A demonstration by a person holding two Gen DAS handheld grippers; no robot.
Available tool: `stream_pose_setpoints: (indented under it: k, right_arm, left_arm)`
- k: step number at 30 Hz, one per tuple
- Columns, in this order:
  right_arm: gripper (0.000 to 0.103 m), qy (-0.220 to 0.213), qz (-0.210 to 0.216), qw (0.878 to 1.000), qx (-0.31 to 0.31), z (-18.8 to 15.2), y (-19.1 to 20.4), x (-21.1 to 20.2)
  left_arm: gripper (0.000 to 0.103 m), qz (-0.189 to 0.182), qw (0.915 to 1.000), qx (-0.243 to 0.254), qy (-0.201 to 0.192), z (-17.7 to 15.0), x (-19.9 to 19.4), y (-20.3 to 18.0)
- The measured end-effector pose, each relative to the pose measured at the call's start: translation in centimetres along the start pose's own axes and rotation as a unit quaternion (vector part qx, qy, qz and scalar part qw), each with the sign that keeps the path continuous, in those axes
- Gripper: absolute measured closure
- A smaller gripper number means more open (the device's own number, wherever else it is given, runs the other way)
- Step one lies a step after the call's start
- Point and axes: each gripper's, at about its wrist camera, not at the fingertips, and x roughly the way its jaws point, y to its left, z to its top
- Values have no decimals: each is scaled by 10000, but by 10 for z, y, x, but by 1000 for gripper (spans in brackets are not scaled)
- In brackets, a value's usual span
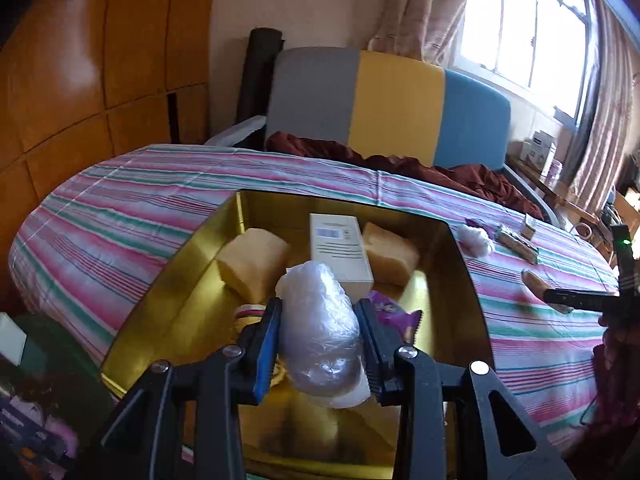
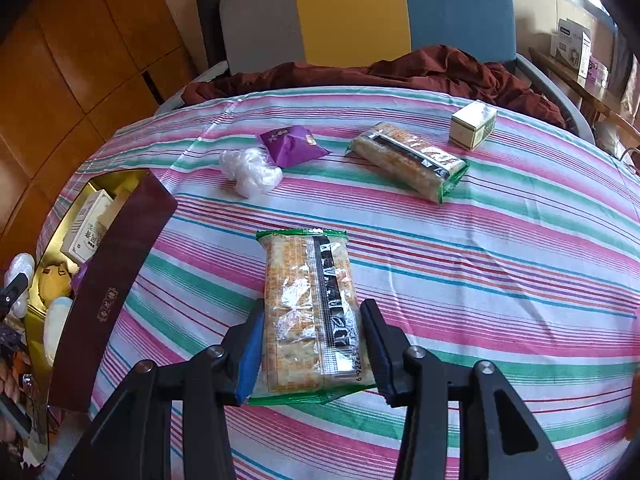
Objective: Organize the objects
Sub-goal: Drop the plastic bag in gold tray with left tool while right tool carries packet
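My left gripper (image 1: pixel 319 307) is shut on a white lump wrapped in clear plastic (image 1: pixel 320 332) and holds it over the open gold-lined box (image 1: pixel 188 280). Inside the box lie two yellow cake blocks (image 1: pixel 252 264), a white carton (image 1: pixel 340 252) and a purple packet (image 1: pixel 394 312). In the right wrist view my right gripper (image 2: pixel 313 308) is shut on a cracker packet with green edges (image 2: pixel 306 280), just over the striped cloth. That same view shows the box's maroon wall (image 2: pixel 108 288) at the left, with the left gripper's wrapped lump (image 2: pixel 19 266) beside it.
On the striped tablecloth (image 2: pixel 480 248) lie a second cracker packet (image 2: pixel 412 160), a purple packet (image 2: pixel 290 144), a clear-wrapped white ball (image 2: pixel 250 170) and a small green-and-white carton (image 2: pixel 474 124). A dark red cloth (image 2: pixel 420 68) and a grey, yellow and blue chair back (image 2: pixel 352 12) stand behind the table.
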Motion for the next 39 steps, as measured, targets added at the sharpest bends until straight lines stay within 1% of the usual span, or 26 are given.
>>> stream_pose_setpoints:
  k: [4,8,10,14,18,24,26,27,28,29,30,31,35,37,39]
  right_arm:
    - [57,-118,104,9998,-147,0,9,-3]
    - [57,-230,193,9990,-321,0,18,-6]
    - [57,-340,288,9981,-423,0,23,-10]
    - [57,-571,469,9951,-658,0,35,-19]
    - [57,-764,633,9915,-838,0,49,-30]
    - [57,-807,897,9877,-992,-1,71,-39]
    - [57,-794,1097,9859,-984,-3,79,-41]
    - [57,-771,1184,9850,-990,-4,84,-41]
    - [57,-746,1256,9841,-1012,-5,90,-41]
    - [57,-724,1313,9832,-1042,-6,96,-42]
    - [57,-695,1365,9823,-1082,-7,103,-42]
    - [57,-664,1441,9808,-1137,-7,110,-42]
    - [57,-530,1740,9733,-1402,-14,146,-38]
    - [57,-466,1862,9686,-1580,-18,166,-35]
    - [57,-374,1949,9639,-1773,-22,186,-32]
  left_arm:
    - [66,222,9988,-422,84,3,5,34]
    - [66,509,9966,-598,261,2,15,56]
    - [66,624,9948,-691,420,1,23,65]
    - [65,699,9916,-878,637,-2,36,80]
    - [65,706,9915,-849,693,-5,43,83]
    - [63,752,9906,-815,806,-8,54,85]
    - [59,749,9901,-854,821,-8,56,85]
    - [54,731,9901,-875,820,-8,56,85]
    - [46,709,9904,-882,799,-7,56,84]
    - [40,705,9905,-892,774,-7,55,84]
    - [31,715,9907,-901,730,-7,52,83]
    - [27,725,9909,-912,673,-6,49,83]
    - [23,745,9911,-967,533,-2,39,83]
    - [16,810,9909,-987,431,2,33,84]
    - [12,898,9906,-979,314,7,26,85]
